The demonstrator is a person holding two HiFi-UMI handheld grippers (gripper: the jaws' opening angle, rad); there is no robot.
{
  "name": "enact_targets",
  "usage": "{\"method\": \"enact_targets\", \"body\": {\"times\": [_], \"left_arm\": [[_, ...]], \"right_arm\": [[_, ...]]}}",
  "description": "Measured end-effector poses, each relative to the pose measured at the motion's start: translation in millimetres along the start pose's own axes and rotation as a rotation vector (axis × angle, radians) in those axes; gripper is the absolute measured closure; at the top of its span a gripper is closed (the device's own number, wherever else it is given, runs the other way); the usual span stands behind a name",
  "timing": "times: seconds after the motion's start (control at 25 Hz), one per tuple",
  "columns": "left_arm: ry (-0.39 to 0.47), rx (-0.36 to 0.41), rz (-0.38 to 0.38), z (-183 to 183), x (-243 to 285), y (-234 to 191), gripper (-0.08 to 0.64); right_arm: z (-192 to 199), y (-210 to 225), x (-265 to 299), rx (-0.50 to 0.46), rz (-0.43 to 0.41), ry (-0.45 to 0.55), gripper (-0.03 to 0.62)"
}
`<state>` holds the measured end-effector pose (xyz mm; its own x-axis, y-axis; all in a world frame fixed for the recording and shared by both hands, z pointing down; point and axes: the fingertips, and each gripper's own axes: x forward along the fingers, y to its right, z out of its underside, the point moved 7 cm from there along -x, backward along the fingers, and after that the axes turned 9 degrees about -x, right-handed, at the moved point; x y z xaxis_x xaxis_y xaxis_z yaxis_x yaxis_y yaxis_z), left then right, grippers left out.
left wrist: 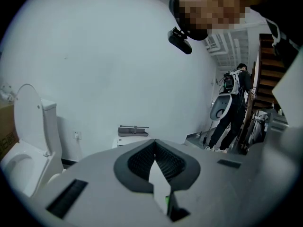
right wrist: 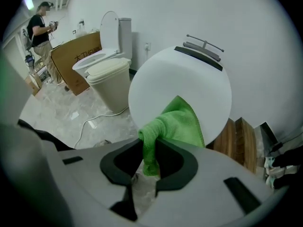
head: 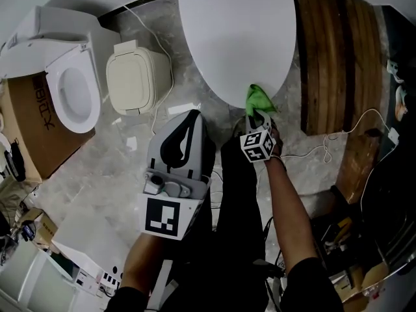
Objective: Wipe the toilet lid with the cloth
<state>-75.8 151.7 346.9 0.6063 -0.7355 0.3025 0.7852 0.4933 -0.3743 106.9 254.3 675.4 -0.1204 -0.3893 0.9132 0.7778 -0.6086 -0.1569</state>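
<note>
The white toilet lid point(head: 234, 38) lies closed at the top of the head view, and it fills the middle of the right gripper view point(right wrist: 180, 79). A green cloth point(head: 259, 99) sits at the lid's near edge. My right gripper point(head: 258, 119) is shut on the cloth point(right wrist: 177, 124), which bunches up between its dark pads and spreads against the lid's rim. My left gripper point(head: 192, 114) hangs back over the floor to the left of the lid, away from it. Its jaws point(left wrist: 155, 148) meet at the tip with nothing held.
A second toilet point(head: 68, 90) with its seat raised stands at the left on a cardboard box point(head: 32, 122). A cream lidded unit point(head: 136, 77) sits beside it. Wooden planks point(head: 331, 57) lie right of the lid. A white cable point(head: 338, 135) trails across the marble floor. Another person point(left wrist: 234, 108) stands far off.
</note>
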Motion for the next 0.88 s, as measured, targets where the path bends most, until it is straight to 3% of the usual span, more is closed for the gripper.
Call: {"method": "enact_targets", "body": {"times": [0.2,0.28,0.36,0.44,0.56,0.68,0.88], "left_arm": [[-0.004,-0.003,0.011,0.4,-7.2,-3.2,0.551],[-0.008,0.004,0.015,1.1,-8.8,-4.8,0.551],[-0.008,0.007,0.017,1.6,-10.0,-6.4,0.551],[-0.008,0.005,0.021,0.7,-13.9,-7.5,0.551],[-0.013,0.000,0.031,-3.5,-23.7,-15.0,0.551],[-0.010,-0.013,0.030,-11.7,-31.3,-22.8,0.551],[0.026,-0.026,0.043,-32.2,-37.2,-28.8,0.551]], "right_arm": [[-10.2,-21.4,2.6,0.007,-0.037,0.002,0.505],[-14.1,-34.7,6.4,-0.015,-0.120,-0.005,0.505],[-18.7,-57.8,11.9,-0.105,-0.246,-0.016,0.505],[-24.1,-78.3,9.5,-0.194,-0.295,0.008,0.505],[-39.9,-89.4,-8.9,-0.208,-0.293,0.088,0.505],[-59.8,-84.4,-36.7,-0.150,-0.284,0.197,0.505],[-93.2,-37.1,-74.7,-0.107,-0.203,0.325,0.499]]}}
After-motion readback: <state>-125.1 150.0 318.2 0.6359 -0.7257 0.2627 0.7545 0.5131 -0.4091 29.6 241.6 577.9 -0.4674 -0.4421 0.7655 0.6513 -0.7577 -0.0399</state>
